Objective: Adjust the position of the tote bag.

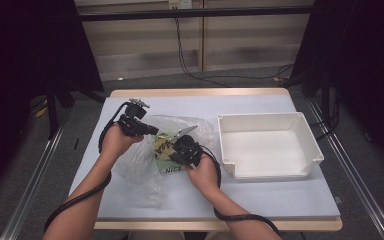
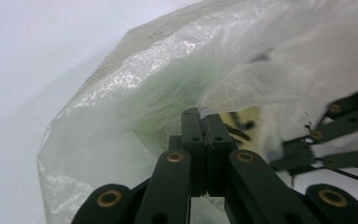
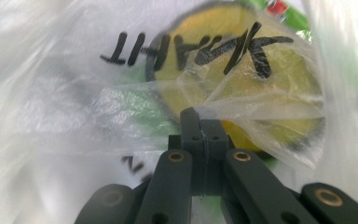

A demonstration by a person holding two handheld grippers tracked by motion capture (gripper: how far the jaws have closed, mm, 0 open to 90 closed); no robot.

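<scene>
Two grippers pinch the clear plastic bag point(image 1: 152, 150) at centre frame of the high view; our left gripper point(image 2: 204, 122) is clamped on a fold of its film, and our right gripper point(image 3: 200, 122) on another fold over the yellow printed pack point(image 3: 242, 79) inside, presumably to pull the mouth apart; the white bin point(image 1: 267, 145) waits at the right, likely for the contents.

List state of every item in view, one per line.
Clear crinkled plastic bag with yellow-green print: lying on the table, film pinched by both tools.
White rectangular plastic bin: upright, empty.
Left tool: shut on bag film.
Right tool: shut on bag film.
</scene>
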